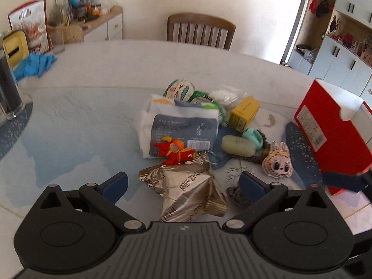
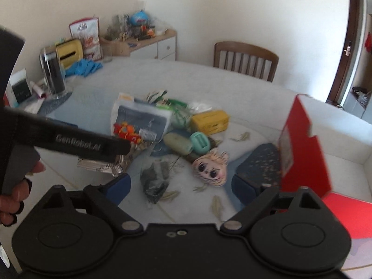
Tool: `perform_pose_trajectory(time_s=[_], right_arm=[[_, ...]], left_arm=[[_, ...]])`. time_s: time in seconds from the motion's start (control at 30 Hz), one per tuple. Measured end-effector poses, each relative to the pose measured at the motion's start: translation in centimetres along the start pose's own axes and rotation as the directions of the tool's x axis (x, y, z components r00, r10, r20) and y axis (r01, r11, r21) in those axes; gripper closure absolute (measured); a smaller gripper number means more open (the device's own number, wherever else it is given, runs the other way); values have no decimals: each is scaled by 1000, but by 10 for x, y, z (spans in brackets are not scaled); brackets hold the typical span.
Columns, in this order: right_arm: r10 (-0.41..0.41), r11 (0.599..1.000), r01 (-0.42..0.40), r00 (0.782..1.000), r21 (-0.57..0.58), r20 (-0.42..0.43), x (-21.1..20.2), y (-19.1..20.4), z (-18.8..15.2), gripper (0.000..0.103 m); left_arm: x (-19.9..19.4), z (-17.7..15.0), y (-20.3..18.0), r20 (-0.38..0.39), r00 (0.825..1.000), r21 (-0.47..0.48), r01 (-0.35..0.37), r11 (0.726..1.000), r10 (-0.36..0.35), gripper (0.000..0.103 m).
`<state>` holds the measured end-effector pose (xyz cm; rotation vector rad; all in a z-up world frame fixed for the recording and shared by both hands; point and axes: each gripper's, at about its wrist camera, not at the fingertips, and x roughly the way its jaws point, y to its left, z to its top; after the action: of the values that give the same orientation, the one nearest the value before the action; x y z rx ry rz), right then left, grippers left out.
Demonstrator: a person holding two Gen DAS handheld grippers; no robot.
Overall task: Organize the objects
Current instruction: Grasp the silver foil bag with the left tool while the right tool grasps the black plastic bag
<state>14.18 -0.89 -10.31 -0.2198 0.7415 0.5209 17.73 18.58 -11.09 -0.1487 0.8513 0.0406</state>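
A pile of small things lies on the white table [image 1: 81, 121]. It holds a grey-and-white packet [image 1: 181, 127], a red-orange plush [image 1: 174, 151], a yellow box [image 1: 244, 114], a pale green oval bar [image 1: 237, 145] and a teal holder [image 1: 253, 137]. My left gripper [image 1: 183, 186] stands open over a crumpled gold foil packet [image 1: 186, 193], its pads clear of it. My right gripper [image 2: 182, 187] is open too; a dark grey crumpled scrap [image 2: 154, 181] lies between its fingers, untouched. A plush doll face [image 2: 210, 168] lies just ahead. An open red box [image 2: 302, 144] stands at the right.
A wooden chair [image 1: 200, 32] stands at the table's far side. At the far left are a glass jar [image 1: 9, 88], blue gloves [image 1: 34, 64] and a yellow tissue box [image 1: 15, 46]. A cluttered sideboard [image 1: 102, 25] lines the wall. A hand [image 2: 14, 200] holds the left gripper's handle.
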Motion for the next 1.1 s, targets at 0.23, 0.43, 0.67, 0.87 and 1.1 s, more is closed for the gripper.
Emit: perform_pose_trajectory(time_s=[0.23, 0.43, 0.67, 0.87, 1.1], right_arm=[[6, 999, -9, 998, -42, -67, 31, 13, 4, 28], [25, 998, -32, 994, -63, -102, 49, 19, 9, 40], [52, 997, -59, 992, -55, -116, 53, 23, 13, 59], [57, 996, -64, 991, -58, -120, 50, 26, 15, 70], [49, 998, -54, 992, -43, -119, 39, 21, 15, 77]], left_arm=[[17, 3, 9, -48, 998, 8, 51, 999, -50, 5], [25, 4, 11, -67, 995, 23, 71, 997, -69, 12], [27, 3, 14, -70, 993, 37, 100, 994, -97, 33], [22, 1, 13, -57, 992, 49, 119, 992, -116, 46], [14, 0, 13, -45, 990, 55, 139, 989, -137, 55]])
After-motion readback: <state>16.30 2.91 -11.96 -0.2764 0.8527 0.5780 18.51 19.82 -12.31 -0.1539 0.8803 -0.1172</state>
